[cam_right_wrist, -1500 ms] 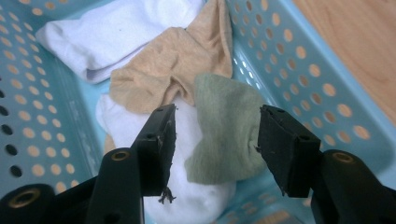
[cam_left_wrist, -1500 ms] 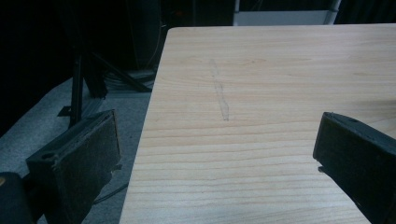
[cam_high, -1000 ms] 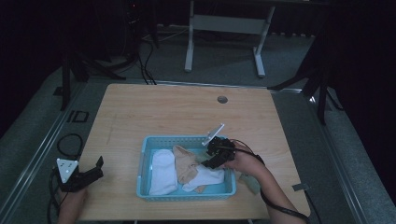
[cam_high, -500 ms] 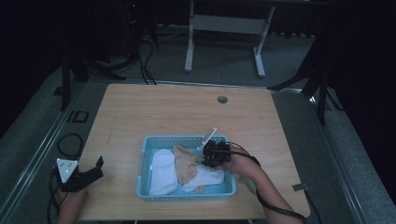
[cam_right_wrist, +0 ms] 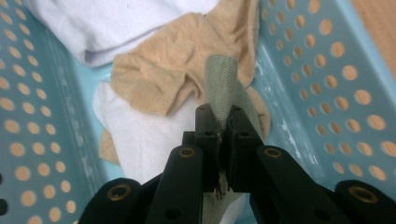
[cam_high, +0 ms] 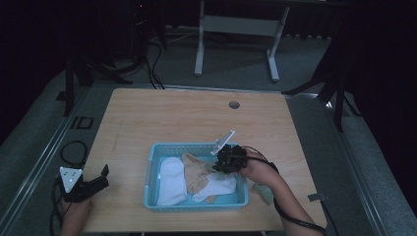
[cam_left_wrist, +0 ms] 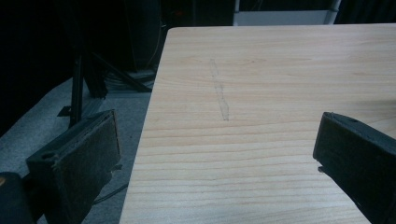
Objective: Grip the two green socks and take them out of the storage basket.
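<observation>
On the wooden table (cam_high: 162, 118), toward its near edge, a light blue perforated basket (cam_high: 196, 204) is placed. Within it, a white cloth (cam_high: 172, 179) is laid at the left, a tan sock (cam_high: 196, 172) at the middle, and a second white piece (cam_high: 219, 186) toward the right. Over the basket's right end, the right gripper (cam_right_wrist: 218, 122) is held, jaws pressed together on a grey-green sock (cam_right_wrist: 222, 79), which is pinched upright above the tan and white fabrics. At the table's near left corner, the left gripper (cam_high: 101, 178) is held, jaws wide apart with nothing between them; bare tabletop is seen past them in the left gripper view. A small dark hole (cam_high: 234, 104) is noted near the far edge.
</observation>
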The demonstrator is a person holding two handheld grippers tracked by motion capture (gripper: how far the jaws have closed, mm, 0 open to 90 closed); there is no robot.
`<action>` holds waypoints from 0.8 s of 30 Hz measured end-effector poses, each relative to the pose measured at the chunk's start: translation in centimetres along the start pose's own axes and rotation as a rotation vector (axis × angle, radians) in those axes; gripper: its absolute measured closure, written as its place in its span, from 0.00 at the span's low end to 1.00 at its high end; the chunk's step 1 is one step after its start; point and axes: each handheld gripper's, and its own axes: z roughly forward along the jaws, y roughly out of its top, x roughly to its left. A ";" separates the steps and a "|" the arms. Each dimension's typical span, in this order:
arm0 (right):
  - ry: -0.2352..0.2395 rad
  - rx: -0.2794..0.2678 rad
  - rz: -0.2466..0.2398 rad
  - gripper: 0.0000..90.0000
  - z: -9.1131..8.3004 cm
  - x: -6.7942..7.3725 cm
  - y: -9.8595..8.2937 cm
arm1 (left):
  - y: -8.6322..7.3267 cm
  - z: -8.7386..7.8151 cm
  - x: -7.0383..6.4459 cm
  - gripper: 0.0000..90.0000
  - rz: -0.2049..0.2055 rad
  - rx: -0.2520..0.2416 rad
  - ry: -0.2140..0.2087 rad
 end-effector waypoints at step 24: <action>-0.103 -0.232 0.035 0.95 -9.2 -0.6 -0.8 | 0.0 0.0 0.0 0.00 0.000 0.002 0.001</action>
